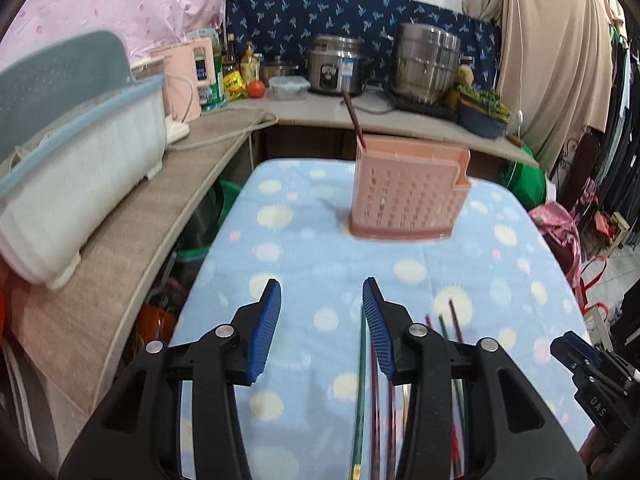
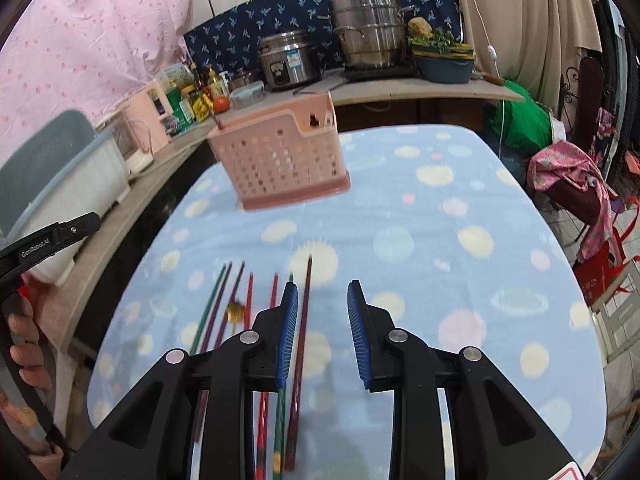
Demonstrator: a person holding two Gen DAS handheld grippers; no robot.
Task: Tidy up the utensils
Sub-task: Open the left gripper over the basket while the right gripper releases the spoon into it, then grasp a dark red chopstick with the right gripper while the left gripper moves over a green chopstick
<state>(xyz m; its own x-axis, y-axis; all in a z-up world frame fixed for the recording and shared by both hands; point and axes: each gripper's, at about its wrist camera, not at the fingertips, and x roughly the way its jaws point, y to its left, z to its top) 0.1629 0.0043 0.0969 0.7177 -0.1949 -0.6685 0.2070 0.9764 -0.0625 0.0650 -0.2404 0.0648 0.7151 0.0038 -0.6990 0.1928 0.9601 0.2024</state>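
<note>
A pink perforated utensil holder stands on the blue spotted tablecloth, with one dark red chopstick leaning out of its left end. It also shows in the right wrist view. Several coloured chopsticks lie loose on the cloth. My left gripper is open and empty above the cloth, with a green chopstick under its right finger. My right gripper is open and empty, with a dark red chopstick beside its left finger. The right gripper's tip shows at the left wrist view's right edge.
A white dish rack with a blue rim sits on the wooden counter to the left. Behind stand a rice cooker, a steel pot, bottles, a tomato and a food container. Cloth bags lie right of the table.
</note>
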